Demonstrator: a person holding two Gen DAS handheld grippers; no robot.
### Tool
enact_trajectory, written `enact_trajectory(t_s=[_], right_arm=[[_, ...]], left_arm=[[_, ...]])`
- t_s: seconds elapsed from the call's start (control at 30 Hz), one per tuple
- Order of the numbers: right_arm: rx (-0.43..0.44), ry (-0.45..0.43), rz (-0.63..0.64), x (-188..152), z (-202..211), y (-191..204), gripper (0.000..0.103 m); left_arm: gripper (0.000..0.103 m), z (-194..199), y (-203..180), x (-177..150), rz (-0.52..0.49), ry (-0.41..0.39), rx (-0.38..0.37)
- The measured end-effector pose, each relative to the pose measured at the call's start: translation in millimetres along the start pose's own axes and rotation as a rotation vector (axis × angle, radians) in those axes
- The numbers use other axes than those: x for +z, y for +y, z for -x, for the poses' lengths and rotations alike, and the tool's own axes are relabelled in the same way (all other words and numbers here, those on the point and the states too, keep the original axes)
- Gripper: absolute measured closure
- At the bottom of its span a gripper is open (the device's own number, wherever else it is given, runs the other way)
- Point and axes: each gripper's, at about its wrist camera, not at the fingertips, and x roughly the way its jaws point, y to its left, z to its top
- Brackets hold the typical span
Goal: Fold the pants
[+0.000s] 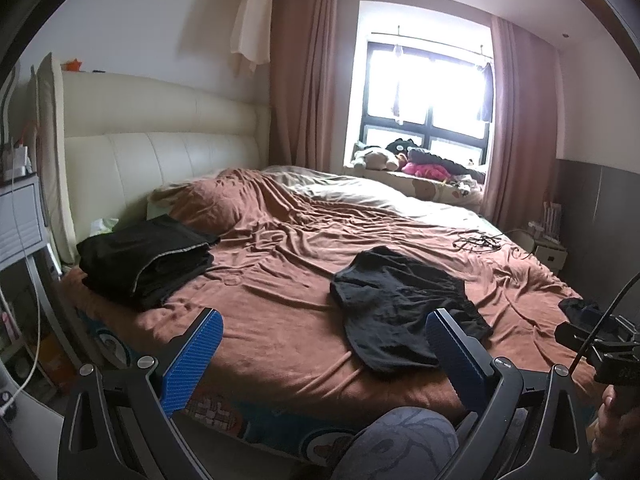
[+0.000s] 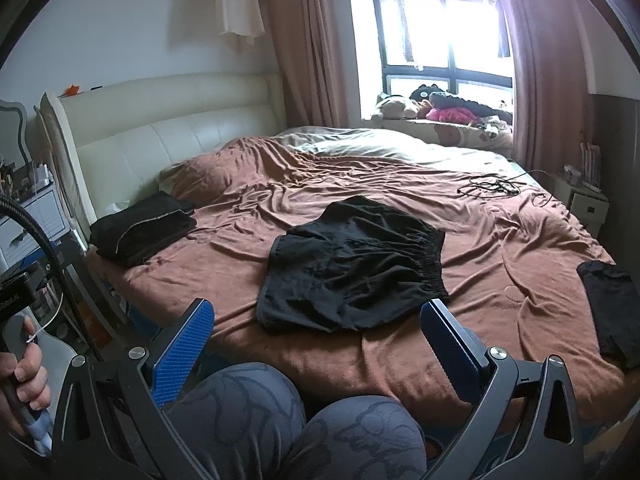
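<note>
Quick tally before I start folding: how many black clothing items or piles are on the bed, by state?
Folded stack of black garments near the headboard: 1
Unfolded black shorts with elastic waistband, spread mid-bed: 1
Black garment at the bed's right edge, fold state unclear: 1
Total: 3

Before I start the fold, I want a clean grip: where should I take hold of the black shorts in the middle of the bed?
Take the black shorts at the gathered elastic waistband, coming from their right side. That edge is thick, straight and turned rightward; the leg hems lie left, crumpled.
</note>
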Motion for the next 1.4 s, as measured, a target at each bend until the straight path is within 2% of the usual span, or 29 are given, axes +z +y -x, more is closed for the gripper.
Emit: enact_trajectory(t_s=[0.4, 0.77, 1.07, 1.4], right_arm=[[-0.006, 0.009, -0.011, 3.0, -13.5, -7.3, 0.0], [-0.002, 0.031, -0.03, 13.9, -36.9, -22.7, 0.0], [-0.009, 0.07, -0.062, 20.6, -65.0, -44.9, 0.0], [-0.015, 0.173, -0.115, 24.6, -102.7, -77.7, 0.0]], left_arm=[[0.001, -19.5, -5.2, 5.3, 0.0, 0.021, -0.006], [0.001, -55.9, -9.0, 11.4, 0.002, 0.08, -0.003], [0.001, -102.1, -11.1, 5.1, 0.005, 0.177, -0.015], [0.001, -155.0, -9.8, -16.3, 0.034, 0.307, -0.047]])
